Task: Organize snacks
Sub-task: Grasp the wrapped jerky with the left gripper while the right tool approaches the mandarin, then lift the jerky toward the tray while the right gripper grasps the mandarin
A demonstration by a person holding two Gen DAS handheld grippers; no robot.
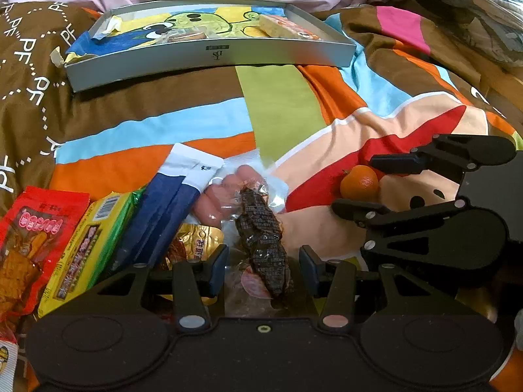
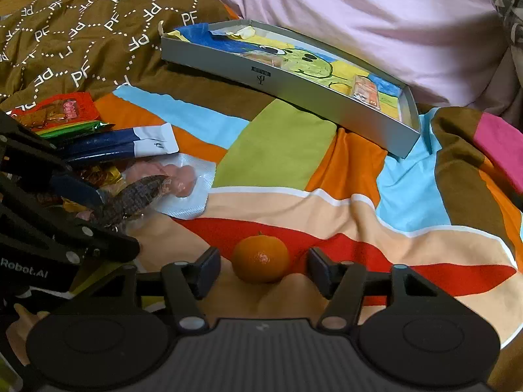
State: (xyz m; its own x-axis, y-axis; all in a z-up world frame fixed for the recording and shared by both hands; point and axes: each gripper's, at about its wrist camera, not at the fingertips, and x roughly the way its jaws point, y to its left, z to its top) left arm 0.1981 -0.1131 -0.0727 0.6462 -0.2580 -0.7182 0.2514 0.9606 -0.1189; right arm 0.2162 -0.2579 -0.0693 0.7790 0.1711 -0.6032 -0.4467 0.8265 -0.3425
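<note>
Sitting between the right gripper's (image 2: pixel 261 272) open fingers, untouched, is the orange (image 2: pixel 261 258). At ten o'clock, the left gripper (image 1: pixel 263 266) straddles a dark snack pack (image 1: pixel 264 241), not squeezing it.

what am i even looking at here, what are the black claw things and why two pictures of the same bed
The black claws are two hand-held grippers, one in each of a person's hands, each with a camera looking along its fingers. That is why there are two pictures of one scene.

The left gripper straddles a dark wrapped snack lying on a sausage pack; whether its pads press it I cannot tell. The right gripper has a mandarin between its open jaws, with gaps on both sides.

All this lies on a colourful bedspread, beside other snack packets. The grey tray behind already holds a few snacks.
</note>
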